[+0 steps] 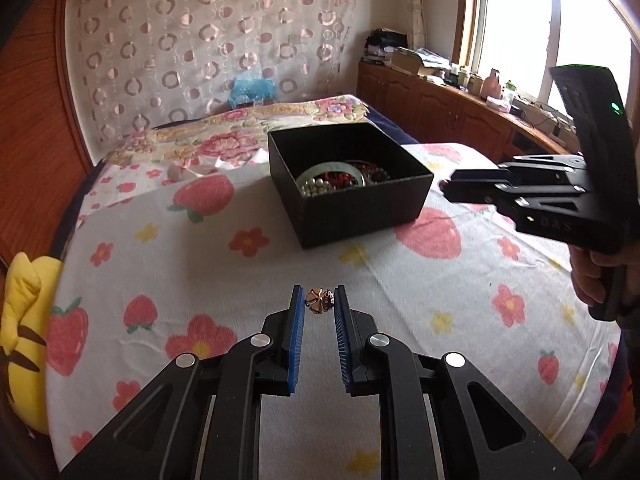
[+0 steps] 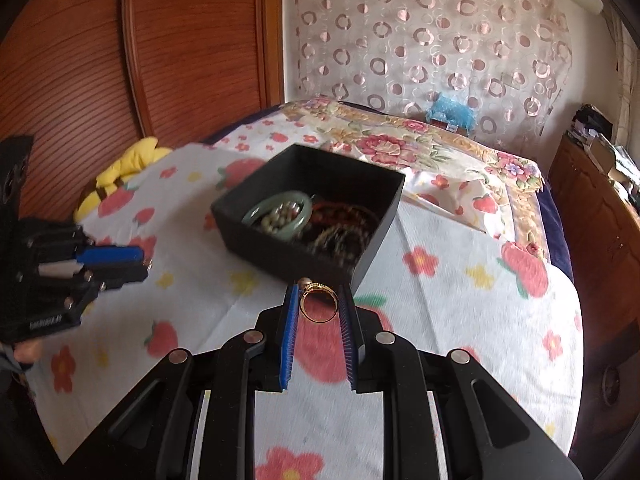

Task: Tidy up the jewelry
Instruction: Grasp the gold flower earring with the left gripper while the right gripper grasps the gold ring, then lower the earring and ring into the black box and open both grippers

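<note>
A black open box (image 1: 360, 208) stands on the bed and holds a green bangle (image 1: 332, 172), pearl beads and dark red bead strings. It also shows in the right wrist view (image 2: 260, 252). My left gripper (image 1: 319, 300) is shut on a small rose-gold flower-shaped piece (image 1: 319, 301), held above the sheet in front of the box. My right gripper (image 2: 318, 304) is shut on a gold ring (image 2: 319, 306) just before the box's near corner. The right gripper also shows in the left wrist view (image 1: 448, 188), right of the box.
The bed has a white sheet with strawberries and flowers (image 1: 240, 264). A yellow plush toy (image 1: 24, 340) lies at its left edge. A floral quilt (image 1: 224, 140) lies behind the box. Wooden cabinets (image 1: 440, 112) with clutter run under the window at right.
</note>
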### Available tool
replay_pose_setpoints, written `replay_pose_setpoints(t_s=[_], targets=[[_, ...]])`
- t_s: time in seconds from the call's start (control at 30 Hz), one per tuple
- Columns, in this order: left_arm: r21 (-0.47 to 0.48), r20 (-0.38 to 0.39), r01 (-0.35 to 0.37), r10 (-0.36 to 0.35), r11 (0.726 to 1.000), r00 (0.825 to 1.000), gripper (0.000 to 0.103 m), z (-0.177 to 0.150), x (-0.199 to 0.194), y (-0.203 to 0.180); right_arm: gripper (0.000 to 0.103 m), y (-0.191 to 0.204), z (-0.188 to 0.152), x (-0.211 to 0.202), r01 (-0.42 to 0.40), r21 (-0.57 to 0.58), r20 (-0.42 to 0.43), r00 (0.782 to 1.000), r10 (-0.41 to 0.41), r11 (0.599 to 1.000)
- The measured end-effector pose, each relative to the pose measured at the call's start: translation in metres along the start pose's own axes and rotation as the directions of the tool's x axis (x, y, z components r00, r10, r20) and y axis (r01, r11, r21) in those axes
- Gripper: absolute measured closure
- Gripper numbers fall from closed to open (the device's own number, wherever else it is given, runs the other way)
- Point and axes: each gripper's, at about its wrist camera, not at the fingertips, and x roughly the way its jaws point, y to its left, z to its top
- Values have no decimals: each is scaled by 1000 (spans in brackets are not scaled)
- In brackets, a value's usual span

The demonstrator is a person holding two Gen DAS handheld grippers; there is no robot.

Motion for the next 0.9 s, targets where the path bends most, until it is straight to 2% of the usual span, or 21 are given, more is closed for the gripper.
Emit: replay_pose_setpoints(t_s=[0.17, 0.53, 0.57, 0.63, 0.67, 0.9], targets=[[7, 4, 7, -7, 1000, 1000, 89, 9, 2, -1, 81, -3, 21, 6, 16, -22, 29, 999, -15, 1000], [33, 41, -2, 0, 999, 999, 89, 37, 2, -3, 80, -12, 47, 22, 19, -10, 28, 999, -19, 1000], [35, 44, -3, 1, 999, 999, 89, 40, 2, -4, 80, -13, 48, 22, 13, -5, 29, 999, -13, 1000], [39, 51, -3, 1, 999, 999, 89, 46, 3, -5, 70, -17, 49, 20, 3, 13, 38, 999, -3, 1000], [42, 54, -5, 2, 999, 999, 89, 49, 3, -6, 69, -19, 51, 19, -2, 23, 41, 999, 1, 1000], [47, 66, -3, 0, 999, 998, 89, 66, 15, -10, 68, -24, 48, 13, 9, 27, 46, 999, -10, 1000]])
